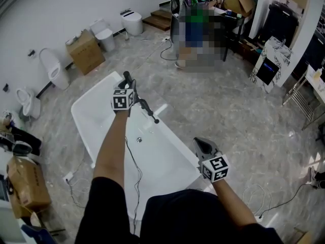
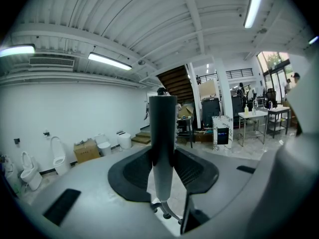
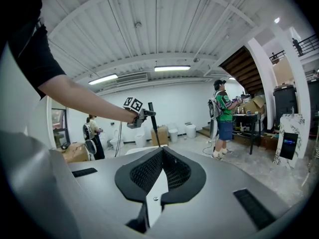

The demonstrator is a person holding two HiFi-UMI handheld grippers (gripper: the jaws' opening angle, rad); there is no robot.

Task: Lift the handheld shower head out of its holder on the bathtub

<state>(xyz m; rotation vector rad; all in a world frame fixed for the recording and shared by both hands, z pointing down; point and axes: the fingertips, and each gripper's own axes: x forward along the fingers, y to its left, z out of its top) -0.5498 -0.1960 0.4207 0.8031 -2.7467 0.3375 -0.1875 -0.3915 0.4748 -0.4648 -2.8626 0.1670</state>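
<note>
A white bathtub (image 1: 91, 116) lies below me in the head view. My left gripper (image 1: 127, 81) hangs over its far half, shut on the dark handheld shower head (image 1: 148, 112). The shower head stands nearly upright, and its lower end hangs above the tub near a white fitting (image 1: 161, 108) on the right rim. In the left gripper view the shower head (image 2: 163, 133) runs straight up between the pads of the gripper (image 2: 163, 169). My right gripper (image 1: 201, 144) is shut and empty, held by the tub's near right rim. From the right gripper (image 3: 160, 159) I see the left gripper (image 3: 135, 116) holding the shower head (image 3: 152, 126).
Toilets (image 1: 55, 71) and a cardboard box (image 1: 85, 51) line the left wall. A person (image 3: 223, 118) stands at the back by a cluttered table (image 1: 238, 11) and stairs (image 1: 160, 18). Another box (image 1: 28, 182) sits at the near left. A metal rack (image 1: 304, 98) stands to the right.
</note>
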